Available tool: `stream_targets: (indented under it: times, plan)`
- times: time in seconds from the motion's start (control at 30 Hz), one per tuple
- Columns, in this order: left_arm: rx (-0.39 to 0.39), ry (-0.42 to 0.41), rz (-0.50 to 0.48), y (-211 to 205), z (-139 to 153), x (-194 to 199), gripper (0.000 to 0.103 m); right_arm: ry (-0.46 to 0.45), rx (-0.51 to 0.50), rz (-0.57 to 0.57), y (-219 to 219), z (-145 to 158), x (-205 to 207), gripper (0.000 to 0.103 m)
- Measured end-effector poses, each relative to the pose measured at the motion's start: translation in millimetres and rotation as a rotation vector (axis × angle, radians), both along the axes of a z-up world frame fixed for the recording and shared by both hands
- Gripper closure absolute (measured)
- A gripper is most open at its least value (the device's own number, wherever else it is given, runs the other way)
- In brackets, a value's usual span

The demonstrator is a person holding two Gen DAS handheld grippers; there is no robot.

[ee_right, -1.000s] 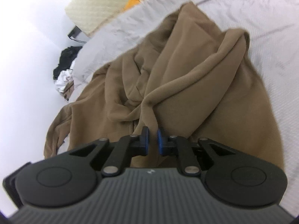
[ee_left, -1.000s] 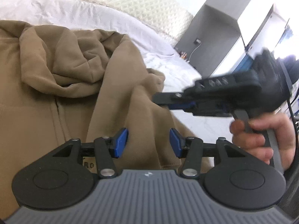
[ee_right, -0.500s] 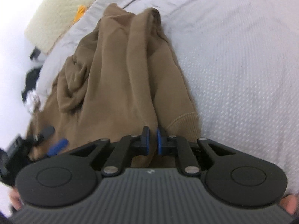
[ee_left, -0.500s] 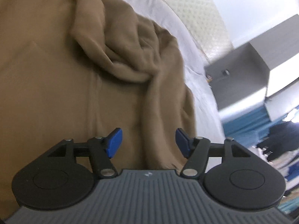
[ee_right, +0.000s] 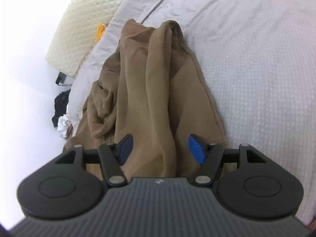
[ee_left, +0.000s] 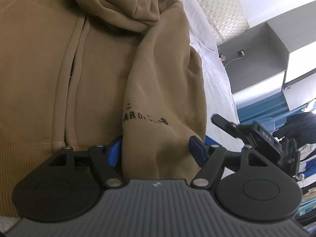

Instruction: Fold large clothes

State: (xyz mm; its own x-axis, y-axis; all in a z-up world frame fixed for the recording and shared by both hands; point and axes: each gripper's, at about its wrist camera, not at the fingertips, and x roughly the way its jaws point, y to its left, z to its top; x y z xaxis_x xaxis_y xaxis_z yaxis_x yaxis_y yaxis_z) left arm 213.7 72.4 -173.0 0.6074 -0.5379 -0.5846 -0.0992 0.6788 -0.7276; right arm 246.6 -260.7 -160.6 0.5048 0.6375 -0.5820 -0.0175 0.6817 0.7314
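A tan zip hoodie point(ee_left: 98, 63) lies crumpled on the white bed point(ee_right: 256, 69); it also shows in the right wrist view point(ee_right: 150, 90). My left gripper point(ee_left: 156, 151) is open, its blue pads on either side of a fold of the hoodie printed with black lettering point(ee_left: 146, 119), near the ribbed hem. My right gripper point(ee_right: 161, 148) is open over a fold of the hoodie's sleeve side, near a ribbed cuff point(ee_right: 218, 138). The right gripper's body point(ee_left: 256, 134) appears at the right of the left wrist view.
A cream quilted headboard point(ee_right: 79, 23) runs along the bed's far side, with an orange item point(ee_right: 99, 32) beside it. A grey wall shelf point(ee_left: 256, 55) and blue drapes point(ee_left: 262, 106) stand beyond the bed. Dark clothes point(ee_right: 60, 106) lie off the bed edge.
My right gripper has opened and let go of the hoodie. My left gripper has moved down close onto the lettered fold, jaws still open.
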Motion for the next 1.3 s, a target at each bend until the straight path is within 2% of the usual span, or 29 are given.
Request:
stream_targets:
  times: [0.07,0.13,0.17,0.2,0.27,0.3,0.33,0.37,0.4,0.47,0.67,0.8,0.9,0.97,1.07,1.3]
  plan:
    - [0.006,0.002,-0.004,-3,-1,-1,0.030,0.014,0.037,0.011,3,-5,9,0.038]
    - [0.022,0.012,-0.006,-6,0,0,0.039,0.009,0.043,0.013,6,-7,19,0.039]
    - [0.030,0.016,-0.009,-6,0,1,0.048,0.000,0.028,0.017,9,-7,24,0.040]
    - [0.038,0.022,-0.007,-7,1,1,0.061,-0.010,0.017,0.024,11,-8,26,0.048]
    - [0.038,0.035,0.003,-6,4,3,0.070,-0.010,0.037,0.037,14,-11,31,0.056]
    - [0.033,0.029,0.005,-4,8,2,0.076,0.002,0.049,0.044,16,-14,33,0.065]
    - [0.032,0.021,0.005,-2,12,0,0.078,0.009,0.042,0.053,18,-15,33,0.069]
    - [0.037,0.011,0.004,-3,19,1,0.081,0.012,0.027,0.065,21,-17,34,0.081]
    - [0.042,0.002,0.005,-1,28,1,0.083,0.020,0.026,0.079,24,-17,35,0.087]
    - [0.047,-0.018,0.011,4,48,1,0.084,0.039,0.095,0.094,26,-16,34,0.088]
    - [0.123,-0.083,0.005,47,132,12,0.085,-0.056,0.253,0.130,36,28,24,0.089]
    - [0.202,-0.085,-0.034,78,178,26,0.085,-0.103,0.284,0.166,65,53,14,0.089]
    - [0.269,-0.043,-0.055,99,191,32,0.085,-0.112,0.247,0.223,97,58,9,0.090]
    - [0.301,-0.006,-0.049,117,184,33,0.085,-0.097,0.222,0.265,117,53,7,0.090]
    - [0.343,0.067,-0.039,139,157,31,0.085,-0.072,0.139,0.322,146,38,7,0.090]
    - [0.344,0.243,0.003,178,61,40,0.084,-0.008,-0.034,0.398,188,-14,10,0.089]
